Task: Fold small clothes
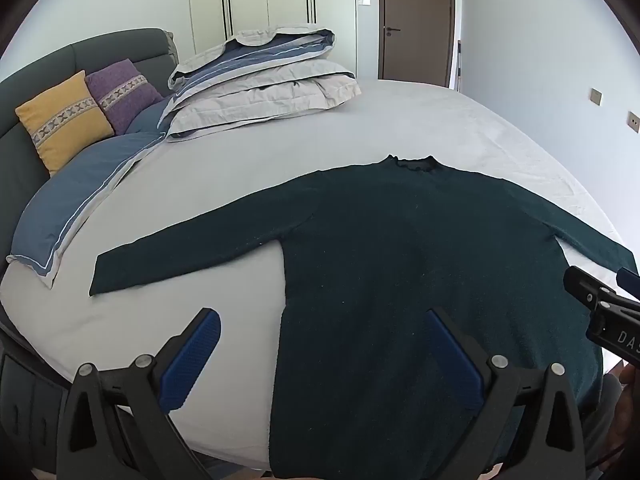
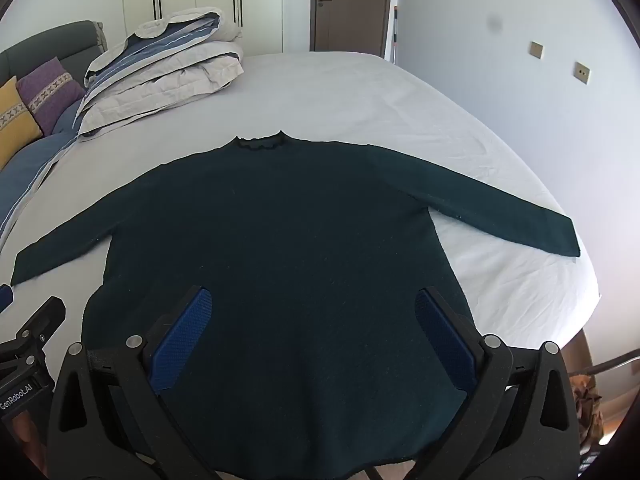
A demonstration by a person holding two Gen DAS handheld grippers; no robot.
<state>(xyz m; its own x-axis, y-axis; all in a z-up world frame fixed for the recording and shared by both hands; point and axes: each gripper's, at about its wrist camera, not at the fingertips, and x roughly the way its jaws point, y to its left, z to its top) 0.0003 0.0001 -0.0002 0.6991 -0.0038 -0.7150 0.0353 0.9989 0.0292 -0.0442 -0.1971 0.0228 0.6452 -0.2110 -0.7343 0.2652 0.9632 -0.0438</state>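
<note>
Left gripper: sitting nearest the lens in the left wrist view, its jaws standing wide with nothing between the blue pads; it is hovering over the hem's left edge, one finger over bare sheet, the other over knit.
Right gripper: likewise gaping wide and gripping nothing, hanging over the lower middle of the garment.
Sweater: lying flat and face-up on the bed, collar pointing away from the grippers, hem running toward the near edge of the mattress and seeming to be hanging just over it.
Sleeves: both spreading outward and slightly toward the hem, the left sleeve and the right sleeve resting straight on the sheet.
Look: dark green, fuzzy knit, a small ruffled collar, hardly wrinkling anywhere.
Handling: probably soft, limp and light; it is likely drooping wherever it is lifted, and the nap should be giving the pads good friction against slipping.
Where to take hold: judging by the layout, a cuff or a shoulder seam is offering the cleanest pinch for bringing a sleeve across; hem corners are serving for the later lengthwise fold.
Surroundings: folded bedding and cushions are sitting well apart from it.
</note>
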